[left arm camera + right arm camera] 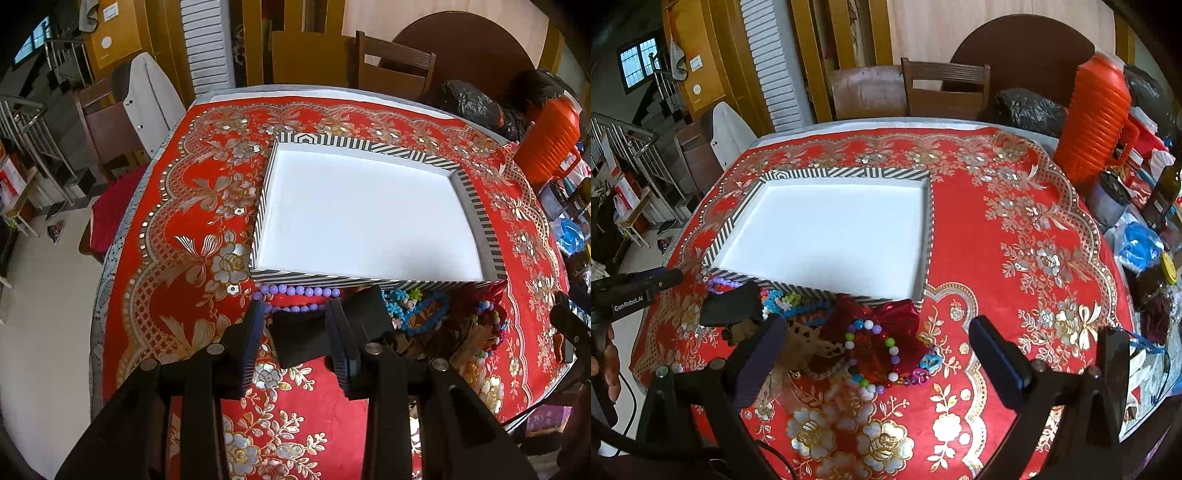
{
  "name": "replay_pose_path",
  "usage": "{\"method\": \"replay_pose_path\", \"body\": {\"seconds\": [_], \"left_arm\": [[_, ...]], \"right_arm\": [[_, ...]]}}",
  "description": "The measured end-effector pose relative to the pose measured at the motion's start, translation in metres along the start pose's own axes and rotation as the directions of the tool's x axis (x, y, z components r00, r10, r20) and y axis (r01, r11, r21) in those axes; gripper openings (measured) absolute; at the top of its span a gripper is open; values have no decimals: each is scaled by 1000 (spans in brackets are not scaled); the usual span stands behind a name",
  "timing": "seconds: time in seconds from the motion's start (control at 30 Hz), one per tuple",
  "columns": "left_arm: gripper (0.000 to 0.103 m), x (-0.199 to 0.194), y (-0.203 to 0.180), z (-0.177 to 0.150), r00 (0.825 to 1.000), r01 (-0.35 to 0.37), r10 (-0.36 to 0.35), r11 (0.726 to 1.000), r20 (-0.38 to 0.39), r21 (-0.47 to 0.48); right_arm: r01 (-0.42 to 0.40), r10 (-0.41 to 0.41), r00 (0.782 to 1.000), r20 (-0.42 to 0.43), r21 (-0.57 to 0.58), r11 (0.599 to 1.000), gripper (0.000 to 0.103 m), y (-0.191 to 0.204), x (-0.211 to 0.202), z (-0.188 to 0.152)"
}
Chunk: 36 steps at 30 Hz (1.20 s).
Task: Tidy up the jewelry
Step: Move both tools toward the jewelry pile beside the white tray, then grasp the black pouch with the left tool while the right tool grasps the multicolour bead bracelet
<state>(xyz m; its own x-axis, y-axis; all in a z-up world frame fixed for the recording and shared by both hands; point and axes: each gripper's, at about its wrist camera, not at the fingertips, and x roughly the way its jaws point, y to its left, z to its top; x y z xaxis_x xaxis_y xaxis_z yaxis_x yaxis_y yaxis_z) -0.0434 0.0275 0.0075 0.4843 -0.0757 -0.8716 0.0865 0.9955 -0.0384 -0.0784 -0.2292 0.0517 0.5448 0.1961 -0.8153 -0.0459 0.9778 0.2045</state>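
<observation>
The left gripper [295, 314] is closing its jaws on a black fabric bow [314, 332], just short of the striped white-lined box's [369, 282] near wall. The right gripper [879, 347] is hanging wide open and empty over the multicoloured bead bracelet [886, 354] on a red foil bow [882, 314], near the box's near right corner.
</observation>
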Motion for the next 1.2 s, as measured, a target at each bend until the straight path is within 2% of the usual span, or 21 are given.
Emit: {"method": "replay_pose_path", "body": {"seconds": [0.97, 1.2], "left_arm": [[20, 9, 2, -1, 1000, 0, 0, 1000, -29, 5], [20, 9, 11, -4, 998, 40, -41, 999, -46, -9]], "right_arm": [[12, -12, 1000, -21, 19, 1000, 100, -7, 9, -2], [28, -27, 999, -33, 31, 999, 100, -18, 8, -8]]}}
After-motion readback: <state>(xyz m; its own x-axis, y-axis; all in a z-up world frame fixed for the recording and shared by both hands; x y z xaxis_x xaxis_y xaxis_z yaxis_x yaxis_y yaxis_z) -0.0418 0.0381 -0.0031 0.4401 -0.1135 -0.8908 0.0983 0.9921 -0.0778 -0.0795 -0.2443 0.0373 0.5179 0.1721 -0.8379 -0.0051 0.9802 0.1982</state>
